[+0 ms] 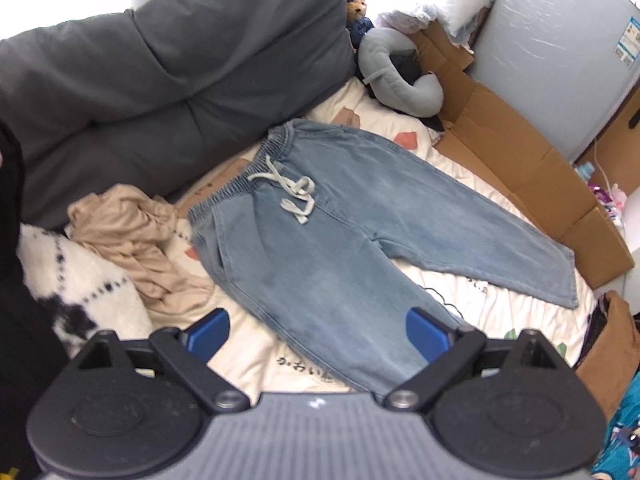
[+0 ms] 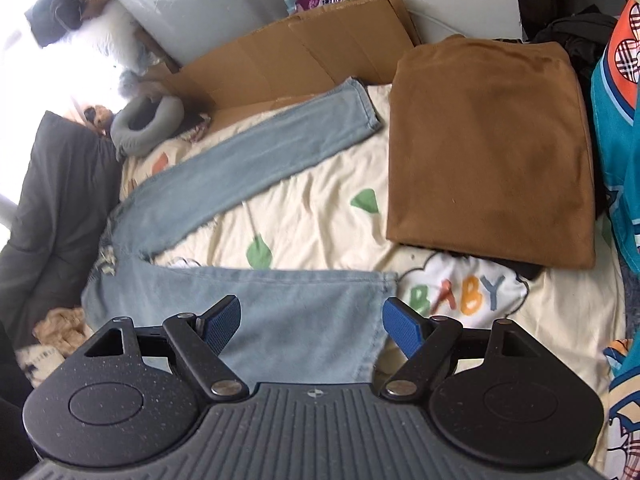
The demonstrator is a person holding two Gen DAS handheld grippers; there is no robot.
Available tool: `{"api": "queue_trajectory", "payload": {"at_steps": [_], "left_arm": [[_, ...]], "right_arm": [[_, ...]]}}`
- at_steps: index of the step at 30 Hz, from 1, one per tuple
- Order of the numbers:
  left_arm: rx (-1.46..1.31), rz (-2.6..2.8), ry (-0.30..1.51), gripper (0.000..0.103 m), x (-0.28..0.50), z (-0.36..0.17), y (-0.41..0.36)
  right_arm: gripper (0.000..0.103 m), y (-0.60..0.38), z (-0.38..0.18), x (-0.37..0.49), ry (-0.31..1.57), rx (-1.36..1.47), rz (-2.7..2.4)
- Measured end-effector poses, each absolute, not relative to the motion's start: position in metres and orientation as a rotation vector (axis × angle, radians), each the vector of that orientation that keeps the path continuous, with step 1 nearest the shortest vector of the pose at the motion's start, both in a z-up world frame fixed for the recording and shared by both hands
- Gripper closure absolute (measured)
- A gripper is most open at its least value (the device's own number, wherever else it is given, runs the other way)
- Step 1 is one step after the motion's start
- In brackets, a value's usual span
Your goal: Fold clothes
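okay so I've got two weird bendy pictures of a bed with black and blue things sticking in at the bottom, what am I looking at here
Each picture comes from a wide-angle camera on a hand-held tool, looking out along its tongs. One shows the left tongs, the other the right tongs; the blue pieces are their fingers. Both are open and hold nothing. On the bed lie blue jeans, spread flat, a crumpled beige garment beside the waistband, and a folded brown garment near the leg ends. Both tongs hang over the jeans.

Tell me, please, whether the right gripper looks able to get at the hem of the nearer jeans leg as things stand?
Probably yes: the right gripper is open above the jeans, with nothing covering that hem.
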State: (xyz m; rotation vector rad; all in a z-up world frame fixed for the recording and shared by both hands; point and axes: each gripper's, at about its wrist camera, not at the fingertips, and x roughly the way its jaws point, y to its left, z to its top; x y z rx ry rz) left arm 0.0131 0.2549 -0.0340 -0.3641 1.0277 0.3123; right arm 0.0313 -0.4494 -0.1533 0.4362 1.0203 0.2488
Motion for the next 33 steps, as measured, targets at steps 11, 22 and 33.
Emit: {"api": "queue_trajectory", "payload": {"at_steps": [11,22,33], "left_arm": [[-0.485,0.340,1.015,0.007,-0.014,-0.131,0.259],[-0.471,0.270,1.074,0.022,-0.003,-0.235,0.247],[-0.533,0.258,1.112,0.022,0.011,-0.309,0.237]], "right_arm": [[0.023,-0.440,-0.225,0.002,1.026,0.422,0.202],[0.048,-0.413,-0.300,-0.015,1.113,0.315,0.189],[0.048,-0.393,-0.329,-0.008,1.099,0.249,0.178]]}}
